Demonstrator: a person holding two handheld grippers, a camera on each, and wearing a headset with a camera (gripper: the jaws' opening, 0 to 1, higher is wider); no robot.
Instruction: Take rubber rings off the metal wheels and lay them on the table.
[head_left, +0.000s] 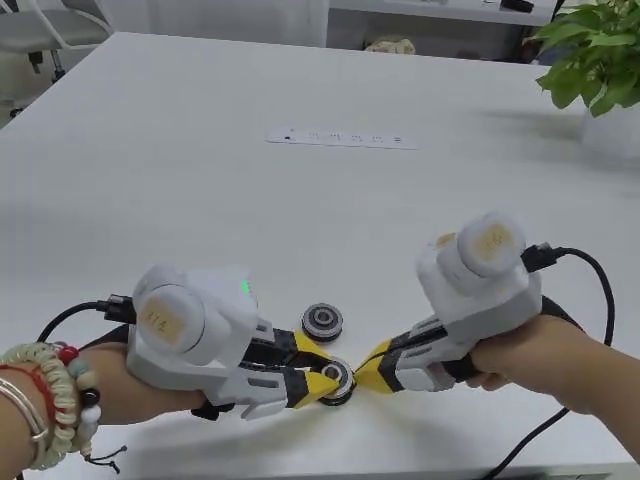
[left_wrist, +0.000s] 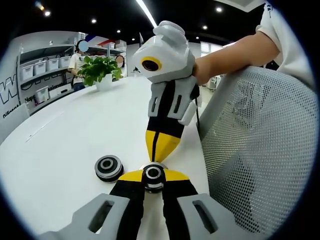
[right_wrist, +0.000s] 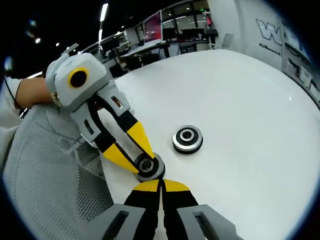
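Left fingers (left_wrist: 131, 176) clamp wheel (left_wrist: 153, 176); right fingers (right_wrist: 150, 187) closed (tips at rim); second wheel (head_left: 323, 320) beside.

The far wheel (head_left: 323, 320) lies on the table (head_left: 200, 150) behind the near wheel (head_left: 335, 377).

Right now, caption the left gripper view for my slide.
Left gripper holds a metal wheel on the white table, the right gripper touching it, a second wheel alongside.
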